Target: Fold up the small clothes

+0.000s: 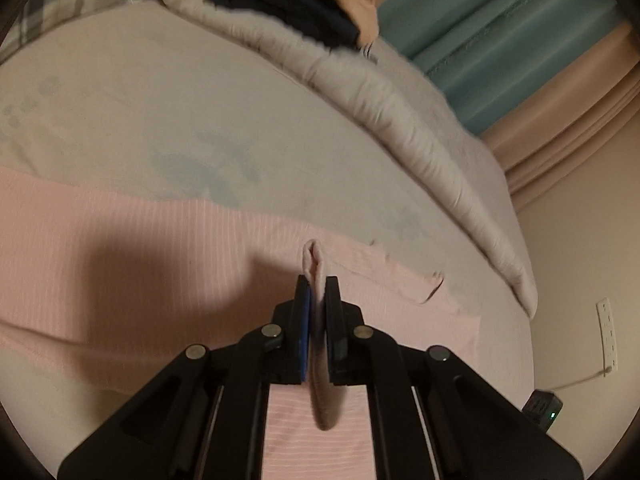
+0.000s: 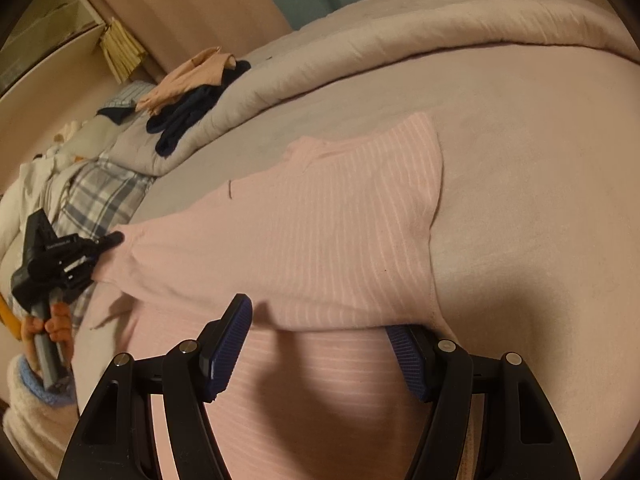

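Observation:
A pink striped garment [image 2: 320,220] lies spread on the bed, one part folded over itself; it also shows in the left wrist view [image 1: 132,256]. My left gripper [image 1: 317,280] is shut on a pinched fold of the pink cloth, at the garment's left edge in the right wrist view [image 2: 110,240]. My right gripper [image 2: 320,320] is open, low over the garment's near part. Its right finger [image 2: 404,352] is partly tucked under the folded edge; its left finger [image 2: 230,340] lies on top.
A rolled grey duvet [image 1: 400,120] runs along the far side of the bed. Dark and peach clothes [image 2: 192,100] are piled on it. A plaid pillow [image 2: 104,196] lies at the left. A wall socket and cable [image 1: 606,336] are at the bed's right.

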Demonstrator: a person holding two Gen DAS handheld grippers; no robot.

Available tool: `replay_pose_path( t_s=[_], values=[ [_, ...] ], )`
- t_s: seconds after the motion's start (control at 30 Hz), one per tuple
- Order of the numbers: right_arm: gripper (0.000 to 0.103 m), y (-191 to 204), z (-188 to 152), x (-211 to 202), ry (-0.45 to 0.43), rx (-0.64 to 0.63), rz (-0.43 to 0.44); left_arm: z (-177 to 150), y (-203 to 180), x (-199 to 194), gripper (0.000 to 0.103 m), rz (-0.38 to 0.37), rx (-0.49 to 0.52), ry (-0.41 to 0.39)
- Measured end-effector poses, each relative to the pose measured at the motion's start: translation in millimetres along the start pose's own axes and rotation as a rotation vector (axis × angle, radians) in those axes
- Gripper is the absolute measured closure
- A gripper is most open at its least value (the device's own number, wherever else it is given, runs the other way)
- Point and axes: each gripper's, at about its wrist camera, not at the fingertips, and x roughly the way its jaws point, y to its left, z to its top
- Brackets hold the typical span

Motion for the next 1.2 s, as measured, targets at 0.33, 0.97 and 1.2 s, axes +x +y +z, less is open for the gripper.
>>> replay_pose_path(
  t_s=[0.33,0.97,1.2],
  values=[
    [0.035,12.8,-10.4,-19.4,0.04,-0.084,-0.191,-9.4,72.1,-3.0,0.099,0.182,-0.152,0.027],
    [0.041,38.6,-7.6,20.7,0.04,-0.244,-0.256,-55.0,-7.0,43.4,0.082,0.102,0.149,0.132],
    [0.04,48.4,-10.7,-4.7,0.057,-0.246,-0.212,-53.0,48.3,-30.0,0.034,0.001,-0.002,0.027]
  ],
)
